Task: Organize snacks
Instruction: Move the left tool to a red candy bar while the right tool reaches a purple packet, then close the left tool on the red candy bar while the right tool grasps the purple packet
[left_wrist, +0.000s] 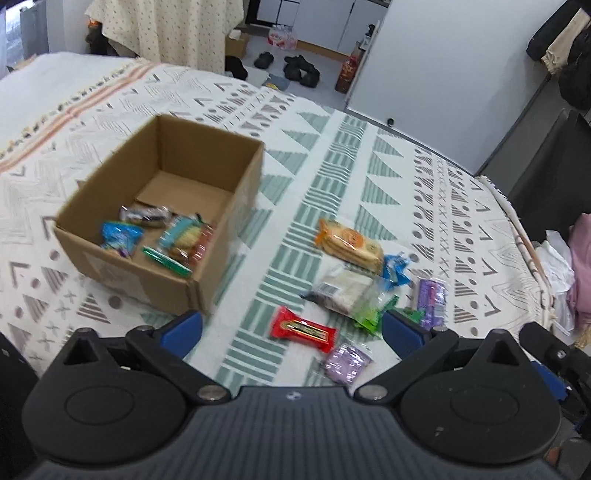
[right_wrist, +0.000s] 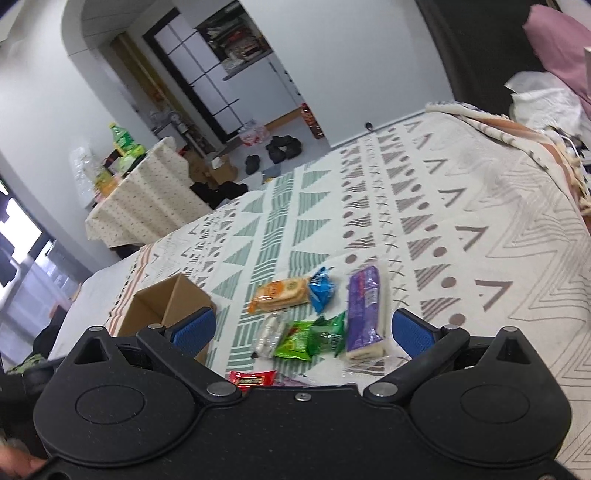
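An open cardboard box (left_wrist: 221, 206) sits on the patterned bedspread (left_wrist: 332, 147) and holds several wrapped snacks (left_wrist: 177, 240). To its right lies a loose pile: an orange cracker pack (left_wrist: 351, 243), a red bar (left_wrist: 303, 329), a pale purple packet (left_wrist: 345, 363), a blue packet (left_wrist: 396, 267), green packets (left_wrist: 373, 314) and a purple pack (left_wrist: 431, 298). My left gripper (left_wrist: 291, 332) is open and empty, above the red bar. My right gripper (right_wrist: 304, 330) is open and empty, above the green packets (right_wrist: 314, 334), with the purple pack (right_wrist: 365, 314) by its right finger. The box (right_wrist: 166, 306) is at its left.
The bedspread's edge runs along the far side, with shoes (left_wrist: 301, 68) and a red bag (left_wrist: 347, 72) on the floor beyond. A cloth-covered table (right_wrist: 140, 192) with bottles stands past the bed. Clothes and a pink pillow (right_wrist: 557, 40) lie at the right.
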